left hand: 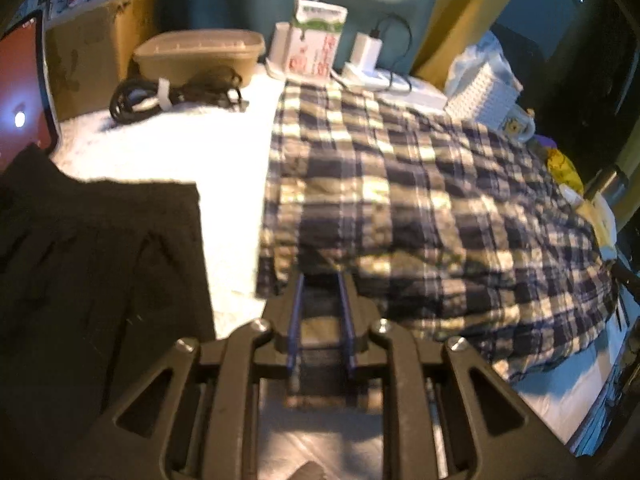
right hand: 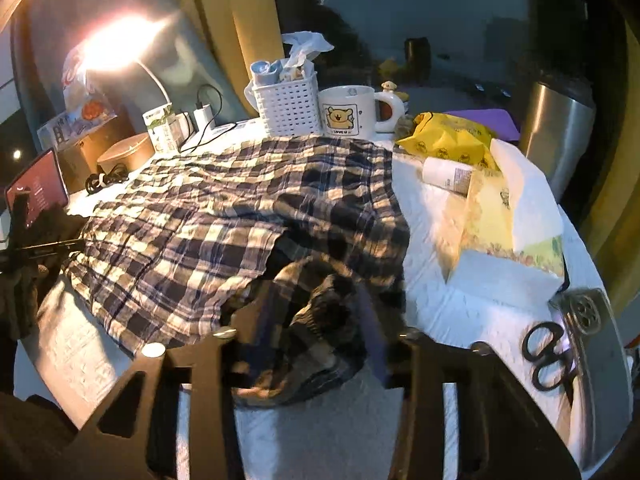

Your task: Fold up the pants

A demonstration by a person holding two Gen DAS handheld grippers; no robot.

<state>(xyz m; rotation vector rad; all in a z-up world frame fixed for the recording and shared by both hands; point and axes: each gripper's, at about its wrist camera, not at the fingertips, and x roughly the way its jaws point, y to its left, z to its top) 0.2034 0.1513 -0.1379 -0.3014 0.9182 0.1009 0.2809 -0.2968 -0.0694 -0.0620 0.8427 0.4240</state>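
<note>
Plaid blue-and-cream pants point(left hand: 400, 208) lie spread over a white-covered table point(left hand: 180, 152); they also show in the right wrist view point(right hand: 208, 216). My left gripper point(left hand: 322, 280) has its fingers a small gap apart at the near left edge of the pants, with the cloth edge at the fingertips; I cannot tell if it pinches the cloth. My right gripper point(right hand: 316, 312) is open, its fingers on either side of a bunched part of the pants point(right hand: 316, 332) at the near edge.
A black garment point(left hand: 92, 264) lies at the left. At the back stand a brown container point(left hand: 200, 54), coiled cable point(left hand: 168, 96), carton point(left hand: 316, 40), white basket point(right hand: 286, 106) and mug point(right hand: 352, 112). Tissue pack point(right hand: 516, 216), yellow bag point(right hand: 452, 138), scissors point(right hand: 548, 356) lie right.
</note>
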